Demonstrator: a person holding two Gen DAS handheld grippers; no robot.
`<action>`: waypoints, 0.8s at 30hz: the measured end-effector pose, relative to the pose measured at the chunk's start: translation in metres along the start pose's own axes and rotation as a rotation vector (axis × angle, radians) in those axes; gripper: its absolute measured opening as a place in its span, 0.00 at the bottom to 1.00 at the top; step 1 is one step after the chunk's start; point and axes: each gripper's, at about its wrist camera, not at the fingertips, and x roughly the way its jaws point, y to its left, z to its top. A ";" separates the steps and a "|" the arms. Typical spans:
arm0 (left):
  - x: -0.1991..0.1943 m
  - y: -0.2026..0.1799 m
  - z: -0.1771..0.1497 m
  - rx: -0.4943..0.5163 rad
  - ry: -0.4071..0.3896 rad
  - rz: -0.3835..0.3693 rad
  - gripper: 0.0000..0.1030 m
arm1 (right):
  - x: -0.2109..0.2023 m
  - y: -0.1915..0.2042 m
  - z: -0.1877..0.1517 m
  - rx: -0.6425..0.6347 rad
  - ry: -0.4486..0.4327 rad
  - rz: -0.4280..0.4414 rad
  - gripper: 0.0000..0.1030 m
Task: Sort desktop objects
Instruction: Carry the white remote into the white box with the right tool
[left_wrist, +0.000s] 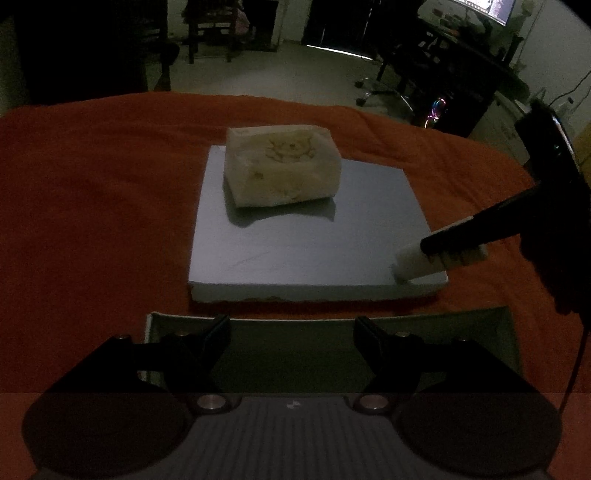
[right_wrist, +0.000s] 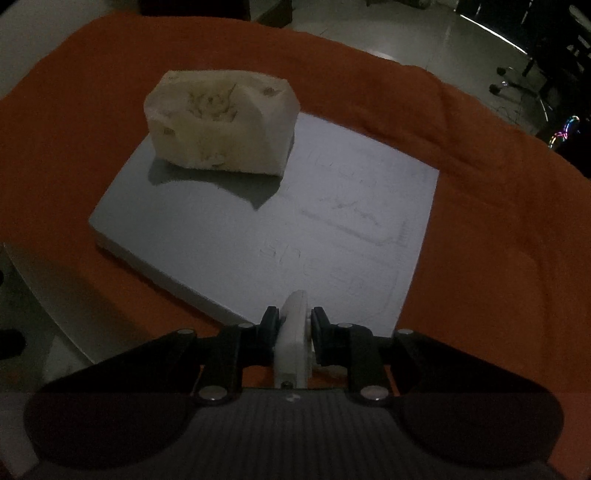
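Observation:
A cream tissue pack (left_wrist: 282, 166) with a printed face lies on the far left part of a grey flat board (left_wrist: 295, 251) on the orange cloth. It also shows in the right wrist view (right_wrist: 219, 123), on the board (right_wrist: 277, 229). My right gripper (right_wrist: 294, 325) is shut on a small white block (right_wrist: 295, 332), held at the board's near right corner; the block (left_wrist: 410, 264) touches that corner in the left wrist view. My left gripper (left_wrist: 291, 328) is open and empty, in front of the board's near edge, over a dark tray (left_wrist: 295, 350).
The orange cloth (left_wrist: 92, 203) covers the table. The dark rectangular tray with a pale rim lies at the near edge under my left gripper. Beyond the table are a dim floor, chairs (left_wrist: 391, 85) and a desk.

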 end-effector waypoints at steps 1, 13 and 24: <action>0.000 0.000 0.001 0.000 0.000 -0.001 0.68 | -0.003 -0.002 0.001 0.009 -0.002 0.009 0.20; -0.006 0.001 -0.014 0.027 0.001 0.018 0.68 | -0.086 0.028 -0.022 0.001 -0.116 0.147 0.20; -0.034 -0.009 -0.087 0.197 0.013 0.030 0.69 | -0.129 0.075 -0.097 -0.052 -0.131 0.251 0.20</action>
